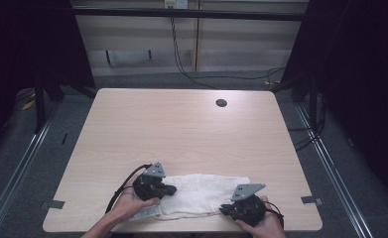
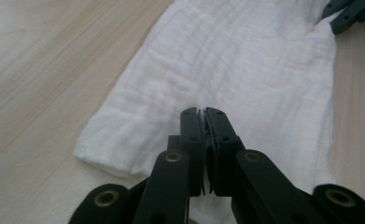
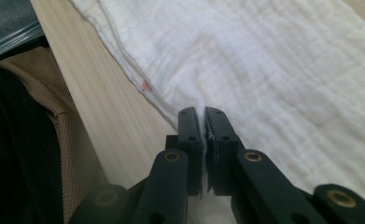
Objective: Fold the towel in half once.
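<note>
A white cloth (image 1: pixel 201 193) lies folded into a long band near the front edge of the wooden table (image 1: pixel 181 129). My left gripper (image 1: pixel 171 189) is at the band's left end, and its jaws (image 2: pixel 202 112) are shut on a pinch of the cloth (image 2: pixel 227 60). At the right end my right gripper (image 1: pixel 224 210) has its jaws (image 3: pixel 202 112) shut on the cloth's hemmed edge (image 3: pixel 264 60). The right gripper's fingertips (image 2: pixel 348 11) show at the far end of the band in the left gripper view.
A round cable hole (image 1: pixel 221 103) sits at the table's far right. Tape marks (image 1: pixel 55 204) (image 1: pixel 311 200) flank the front corners. Cables run over the floor beyond the table. A person's tan garment (image 3: pixel 54 107) lies just past the near table edge.
</note>
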Demonstrator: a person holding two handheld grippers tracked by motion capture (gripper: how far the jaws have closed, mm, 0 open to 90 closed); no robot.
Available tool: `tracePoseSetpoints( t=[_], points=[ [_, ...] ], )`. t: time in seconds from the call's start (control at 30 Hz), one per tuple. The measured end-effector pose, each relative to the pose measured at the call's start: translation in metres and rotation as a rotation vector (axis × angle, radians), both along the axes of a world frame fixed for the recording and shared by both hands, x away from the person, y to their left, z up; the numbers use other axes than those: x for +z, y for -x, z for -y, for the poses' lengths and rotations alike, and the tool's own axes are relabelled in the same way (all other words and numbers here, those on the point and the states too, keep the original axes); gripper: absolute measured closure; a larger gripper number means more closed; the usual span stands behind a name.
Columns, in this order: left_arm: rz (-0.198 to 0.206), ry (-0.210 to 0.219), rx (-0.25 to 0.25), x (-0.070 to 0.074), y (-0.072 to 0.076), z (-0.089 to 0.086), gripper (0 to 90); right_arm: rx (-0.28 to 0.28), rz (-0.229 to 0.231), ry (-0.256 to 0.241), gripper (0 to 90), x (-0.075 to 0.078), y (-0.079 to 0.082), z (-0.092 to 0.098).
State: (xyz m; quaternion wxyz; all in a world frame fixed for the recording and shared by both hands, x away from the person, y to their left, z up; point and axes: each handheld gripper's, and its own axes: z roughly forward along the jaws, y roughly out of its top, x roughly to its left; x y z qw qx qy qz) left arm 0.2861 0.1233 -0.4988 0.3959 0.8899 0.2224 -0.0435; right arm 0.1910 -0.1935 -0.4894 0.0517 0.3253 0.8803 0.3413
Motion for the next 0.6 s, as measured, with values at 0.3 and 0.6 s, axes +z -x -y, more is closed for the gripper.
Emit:
tracePoseSetpoints(
  t=[0.3, 0.6],
  points=[
    [0.077, 0.065, 0.054, 0.024, -0.005, -0.011, 59.9, 0.013, 0.046, -0.115, 59.1, 0.023, 0.000, -0.019],
    [0.040, 0.092, 0.113, 0.020, -0.039, -0.026, 49.1, 0.143, 0.011, -0.131, 56.0, 0.023, -0.017, -0.085]
  ],
)
